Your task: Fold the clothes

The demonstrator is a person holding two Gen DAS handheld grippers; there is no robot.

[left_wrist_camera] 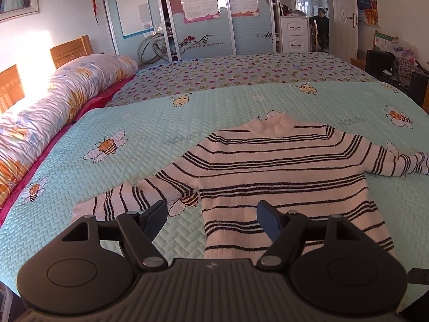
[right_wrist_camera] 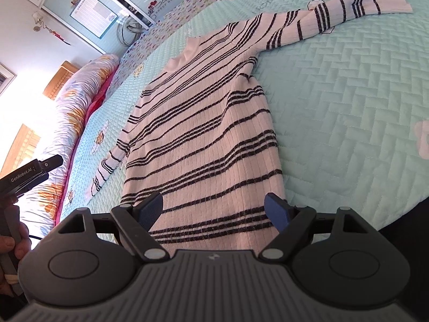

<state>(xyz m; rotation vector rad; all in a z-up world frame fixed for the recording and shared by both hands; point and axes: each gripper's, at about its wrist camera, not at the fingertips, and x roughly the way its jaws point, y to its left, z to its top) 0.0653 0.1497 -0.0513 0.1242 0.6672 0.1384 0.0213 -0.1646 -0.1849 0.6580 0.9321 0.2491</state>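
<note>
1. Both claws stand wide open and hold nothing: our left gripper (left_wrist_camera: 211, 221) hangs above the bedspread (left_wrist_camera: 107, 177), its jaws spread either side of the sweater's lower left edge, and our right gripper (right_wrist_camera: 213, 212) hangs over the sweater's hem with its jaws spread across the lower stripes.
2. We see the striped sweater (left_wrist_camera: 281, 171) lying flat and face up on the mint-green bee-patterned bedspread, collar (left_wrist_camera: 269, 124) pointing away from us and hem nearest us.
3. Its two sleeves are spread out to the sides: the left sleeve (left_wrist_camera: 134, 198) slants down toward our left gripper's left finger (left_wrist_camera: 152, 217), and the right sleeve (left_wrist_camera: 396, 161) reaches toward the right edge of the left wrist view.
4. In the right wrist view the same sweater (right_wrist_camera: 203, 134) runs diagonally, with the right sleeve (right_wrist_camera: 348, 10) stretched toward the upper right.
5. At the left edge of that view we see the left gripper (right_wrist_camera: 32, 174) from the side, held by a hand (right_wrist_camera: 13, 244).
6. A rolled floral quilt (left_wrist_camera: 53, 102) lies along the bed's left side, well apart from the sweater, beside a wooden headboard (left_wrist_camera: 71, 51).
</note>
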